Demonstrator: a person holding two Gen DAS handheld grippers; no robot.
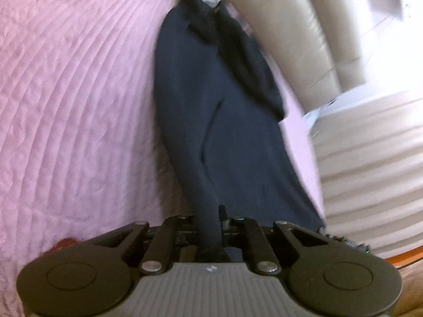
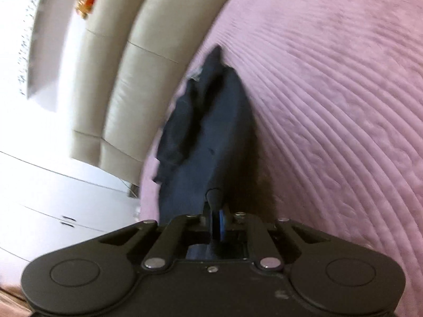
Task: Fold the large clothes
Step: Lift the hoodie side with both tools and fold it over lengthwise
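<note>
Pink quilted bedspread (image 1: pixel 66 105) fills the scene, cream padded headboard (image 2: pixel 137 79) runs alongside it, white drawer cabinet (image 2: pixel 53 206) beyond, bright daylight washing the wall

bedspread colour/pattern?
Pink bedspread, quilted in curved parallel ribs; clearest in the right wrist view.

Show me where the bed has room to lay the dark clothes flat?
Room: the wide pink quilt beside the dark garment, away from the cream headboard. Crowded: the narrow pink strip between garment and headboard. Both grippers, left and right, pinch the cloth.
</note>
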